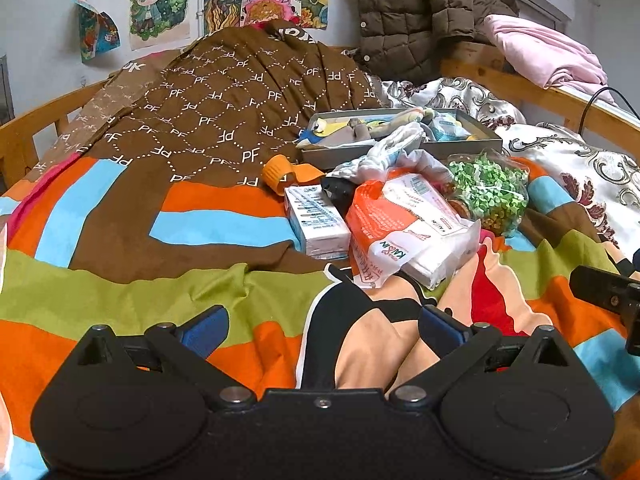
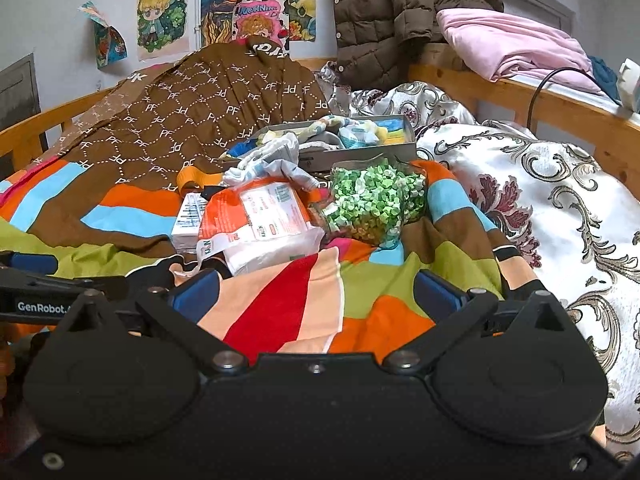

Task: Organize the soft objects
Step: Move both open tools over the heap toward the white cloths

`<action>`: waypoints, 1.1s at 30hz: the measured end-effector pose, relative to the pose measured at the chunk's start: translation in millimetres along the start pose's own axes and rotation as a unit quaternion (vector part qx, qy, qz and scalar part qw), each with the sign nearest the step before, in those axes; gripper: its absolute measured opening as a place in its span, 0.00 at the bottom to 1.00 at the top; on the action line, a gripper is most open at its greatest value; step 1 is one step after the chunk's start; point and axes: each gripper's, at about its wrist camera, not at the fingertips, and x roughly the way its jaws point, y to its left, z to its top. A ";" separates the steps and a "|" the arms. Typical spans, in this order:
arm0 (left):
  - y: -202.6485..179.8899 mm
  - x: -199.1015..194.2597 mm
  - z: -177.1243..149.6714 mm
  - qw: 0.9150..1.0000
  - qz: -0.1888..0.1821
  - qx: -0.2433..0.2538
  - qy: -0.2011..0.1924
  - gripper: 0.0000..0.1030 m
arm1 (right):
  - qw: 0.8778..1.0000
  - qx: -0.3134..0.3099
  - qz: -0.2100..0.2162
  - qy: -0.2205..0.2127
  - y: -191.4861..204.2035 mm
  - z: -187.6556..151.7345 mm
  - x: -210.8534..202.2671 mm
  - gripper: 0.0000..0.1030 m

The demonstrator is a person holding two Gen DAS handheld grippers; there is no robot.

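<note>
A grey box (image 1: 404, 148) (image 2: 360, 156) holds several soft toys and cloths on the bed. In front of it lie a white and blue cloth (image 1: 384, 156) (image 2: 272, 156), an orange and white tissue pack (image 1: 400, 224) (image 2: 256, 220), a small white carton (image 1: 316, 220) (image 2: 188, 216), a bag of green pieces (image 1: 488, 188) (image 2: 372, 200) and an orange band (image 1: 288, 174) (image 2: 192, 176). My left gripper (image 1: 320, 328) is open and empty, low over the striped bedspread, short of the pile. My right gripper (image 2: 316, 292) is open and empty, also short of the pile.
A brown PF-patterned blanket (image 1: 224, 108) (image 2: 200, 108) lies heaped at the back left. A white floral quilt (image 2: 540, 200) lies to the right. A brown jacket (image 1: 416, 12) and a pink cloth (image 2: 508, 44) hang over the wooden bed rail (image 2: 560, 112).
</note>
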 end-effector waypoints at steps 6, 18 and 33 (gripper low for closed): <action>2.8 1.1 -0.1 1.000 0.008 -0.002 0.003 0.98 | 1.000 0.003 0.005 0.000 1.5 0.1 1.7 0.99; 14.6 8.8 7.9 1.000 0.026 -0.009 0.001 0.99 | 0.999 -0.008 0.030 0.010 11.2 -0.8 21.0 0.99; 16.7 18.6 45.1 0.998 0.046 0.041 -0.031 0.99 | 0.998 -0.025 0.055 -0.019 21.0 5.7 49.3 0.99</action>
